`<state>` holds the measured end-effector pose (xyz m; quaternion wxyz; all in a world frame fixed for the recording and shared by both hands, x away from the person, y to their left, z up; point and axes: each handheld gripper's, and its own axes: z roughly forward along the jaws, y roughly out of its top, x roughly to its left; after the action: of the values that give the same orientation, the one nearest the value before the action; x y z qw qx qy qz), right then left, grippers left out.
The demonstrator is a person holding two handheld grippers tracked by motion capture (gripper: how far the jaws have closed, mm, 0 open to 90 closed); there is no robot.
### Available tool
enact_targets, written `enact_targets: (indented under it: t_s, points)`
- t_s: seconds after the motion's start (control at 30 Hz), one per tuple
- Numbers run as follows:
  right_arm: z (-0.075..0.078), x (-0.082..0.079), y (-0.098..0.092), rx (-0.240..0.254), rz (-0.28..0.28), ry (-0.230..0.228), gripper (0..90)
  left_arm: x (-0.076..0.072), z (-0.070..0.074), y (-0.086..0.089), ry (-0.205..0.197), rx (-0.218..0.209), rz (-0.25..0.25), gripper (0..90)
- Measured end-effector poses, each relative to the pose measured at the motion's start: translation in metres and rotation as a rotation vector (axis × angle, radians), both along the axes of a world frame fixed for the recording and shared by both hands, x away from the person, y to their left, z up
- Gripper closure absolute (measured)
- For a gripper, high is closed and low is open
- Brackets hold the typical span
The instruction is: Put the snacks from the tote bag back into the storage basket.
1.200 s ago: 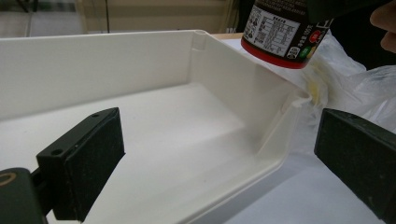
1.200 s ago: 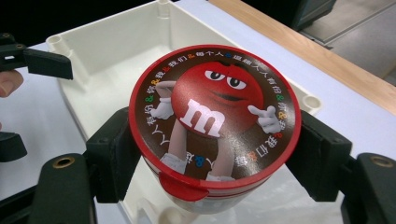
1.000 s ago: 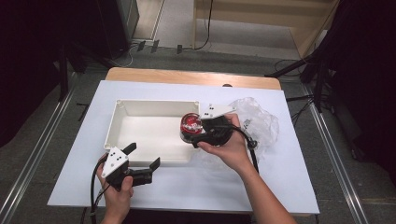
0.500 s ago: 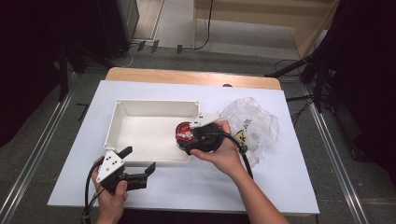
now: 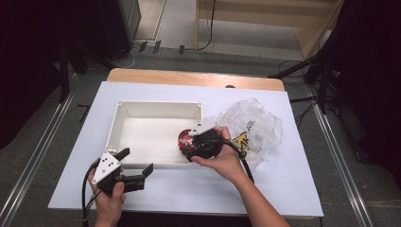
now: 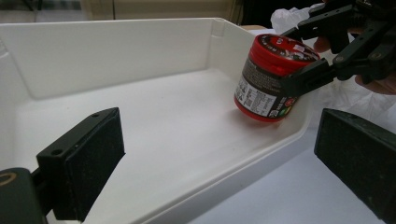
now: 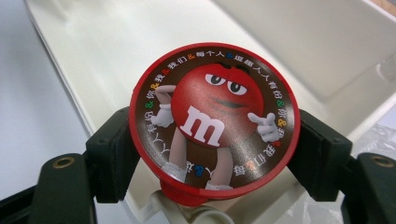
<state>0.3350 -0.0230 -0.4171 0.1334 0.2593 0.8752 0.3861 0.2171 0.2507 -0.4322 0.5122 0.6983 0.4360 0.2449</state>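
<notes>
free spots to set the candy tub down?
Most of the white tray floor is bare, from its left wall to the red tub held by the right gripper. Crowded right of the tray: crumpled plastic bag. Left gripper sits at the front rim.

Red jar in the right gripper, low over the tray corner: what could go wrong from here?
1. The red jar hangs tilted in the right gripper, its lower edge just above the floor of the white tray. Released like this, it may tip or roll.
2. It sits close to the tray's near wall, so lowering further could knock the rim.
3. The clear plastic bag lies right beside the hand and could snag on withdrawal.
</notes>
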Motion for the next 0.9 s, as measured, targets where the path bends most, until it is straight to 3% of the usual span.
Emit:
enact_targets:
  t_s: [0.17,0.33,0.4,0.5,0.73,0.9]
  points:
    - [-0.003,-0.002,0.004,-0.033,0.019,-0.006,26.0,0.0,0.0,-0.001,0.0,0.004,-0.001,2.1]
    - [-0.003,-0.003,0.003,-0.021,0.016,-0.015,24.7,0.0,0.0,0.001,-0.002,0.007,0.006,2.1]
    - [0.0,-0.005,-0.001,0.014,0.008,-0.028,17.4,0.0,0.0,0.002,-0.005,-0.001,0.009,2.1]
    - [0.007,-0.006,-0.009,0.063,0.005,-0.03,15.4,0.0,-0.001,0.004,-0.003,-0.003,0.01,2.1]
    - [0.015,-0.014,-0.037,0.156,-0.046,-0.061,15.3,0.001,-0.002,0.003,-0.002,-0.001,0.005,2.1]
    - [0.016,-0.02,-0.065,0.193,-0.108,-0.085,15.3,0.001,-0.003,0.004,0.004,0.001,0.015,2.1]
